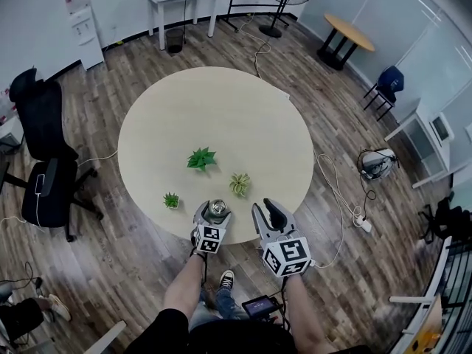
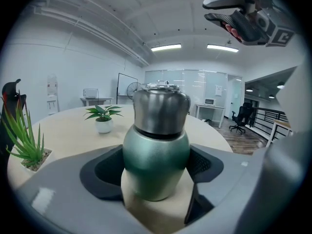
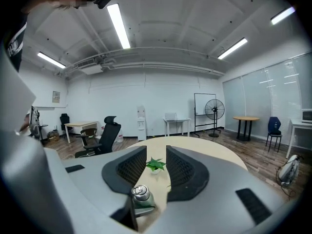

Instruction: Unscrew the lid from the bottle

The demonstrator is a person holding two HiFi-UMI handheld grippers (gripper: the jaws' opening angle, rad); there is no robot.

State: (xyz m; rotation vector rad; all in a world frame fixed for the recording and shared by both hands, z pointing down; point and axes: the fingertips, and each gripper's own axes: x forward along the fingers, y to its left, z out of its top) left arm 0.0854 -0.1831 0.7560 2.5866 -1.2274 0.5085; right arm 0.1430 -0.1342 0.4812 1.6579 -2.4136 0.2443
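Note:
A green bottle (image 1: 217,211) (image 2: 155,162) with a steel lid (image 2: 161,108) stands upright near the front edge of the round table (image 1: 169,116). My left gripper (image 1: 214,215) is shut on the bottle's green body, one pad against each side. The lid sits on the bottle's neck. My right gripper (image 1: 264,207) (image 3: 156,167) hangs just right of the bottle and above it, apart from it. Its jaws stand a little open with nothing between them. In the right gripper view the bottle's lid (image 3: 141,193) shows below the left jaw.
Three small potted plants (image 1: 201,158) (image 1: 239,184) (image 1: 171,200) stand on the table just beyond the bottle. A black office chair (image 1: 44,168) is at the left and a cable (image 1: 335,190) runs over the floor at the right. The person's legs are at the table's front edge.

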